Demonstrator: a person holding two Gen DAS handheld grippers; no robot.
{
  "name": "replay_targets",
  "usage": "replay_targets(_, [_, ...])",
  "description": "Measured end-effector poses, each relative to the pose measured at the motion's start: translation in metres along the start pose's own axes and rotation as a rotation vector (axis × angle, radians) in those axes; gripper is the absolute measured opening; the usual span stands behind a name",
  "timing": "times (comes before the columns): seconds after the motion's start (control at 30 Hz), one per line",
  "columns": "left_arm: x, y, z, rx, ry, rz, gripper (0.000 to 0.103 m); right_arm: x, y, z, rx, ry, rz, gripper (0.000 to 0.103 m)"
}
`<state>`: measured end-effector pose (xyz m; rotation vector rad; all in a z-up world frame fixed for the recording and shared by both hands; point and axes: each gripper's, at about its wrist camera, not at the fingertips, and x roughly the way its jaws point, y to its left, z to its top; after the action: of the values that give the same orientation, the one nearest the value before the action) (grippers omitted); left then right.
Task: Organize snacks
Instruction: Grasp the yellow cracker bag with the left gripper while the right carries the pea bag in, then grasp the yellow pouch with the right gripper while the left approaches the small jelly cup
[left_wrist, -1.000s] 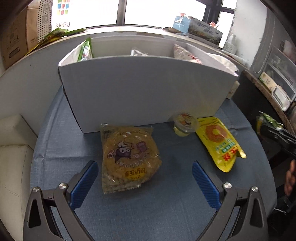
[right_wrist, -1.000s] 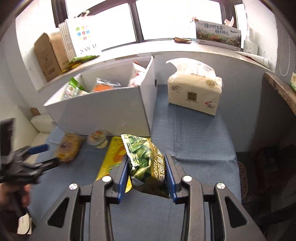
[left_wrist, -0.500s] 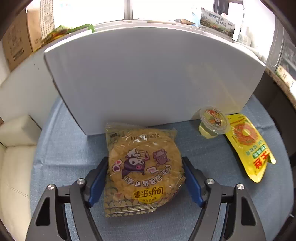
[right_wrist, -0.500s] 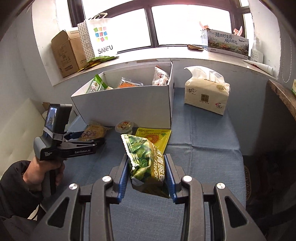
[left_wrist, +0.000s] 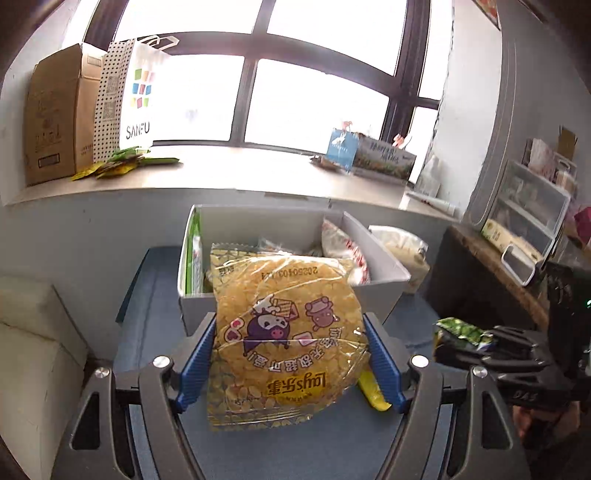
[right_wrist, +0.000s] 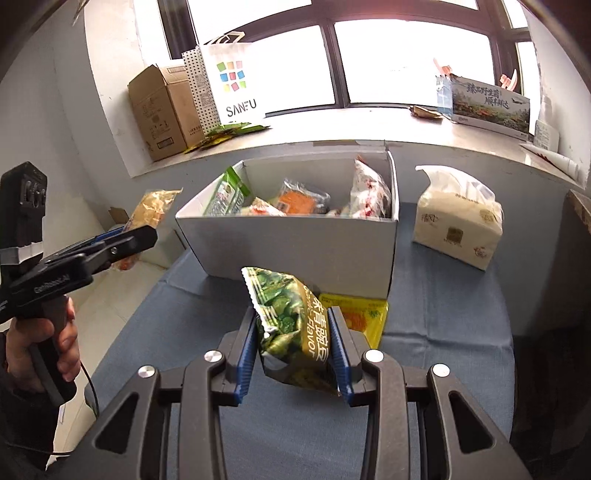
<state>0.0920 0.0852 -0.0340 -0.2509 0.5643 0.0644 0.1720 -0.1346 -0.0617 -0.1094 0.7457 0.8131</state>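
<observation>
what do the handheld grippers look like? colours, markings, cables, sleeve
Both grippers, left and right, have black skeletal frames with cut-outs, silver screws and ribbed blue pads. The left one has a black pistol grip, white lettering on its side, a thin black cable and a boxy black top. The sleeve is dark.

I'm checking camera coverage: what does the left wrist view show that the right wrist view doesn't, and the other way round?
Only the left wrist view shows the plastic drawer unit on the side shelf and the cartoon print on the yellow snack bag held in the left gripper.

Only the right wrist view shows the orange packet inside the box and the person's hand on the left gripper's handle.

Both show the white box, the green snack bag in the right gripper, the tissue pack and the paper bag on the sill.
</observation>
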Motion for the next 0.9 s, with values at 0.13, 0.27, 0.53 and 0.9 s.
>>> replay_targets(0.13, [0.018, 0.002, 0.047, 0.004, -0.025, -0.009, 0.079, 0.018, 0.002, 0.051, 0.002, -0.027, 0.027, 0.039])
replay_targets(0.27, [0.066, 0.010, 0.089, 0.000, -0.001, 0.055, 0.079, 0.050, -0.009, 0.107, 0.055, -0.017, 0.042, 0.039])
replay_targets(0.53, [0.160, 0.036, 0.120, -0.058, 0.145, 0.068, 0.080, 0.122, -0.046, 0.159, 0.157, 0.060, 0.036, 0.044])
replay_targets(0.9, [0.173, 0.048, 0.105, -0.063, 0.185, 0.121, 0.103, 0.123, -0.083, 0.151, 0.310, -0.011, 0.060, 0.103])
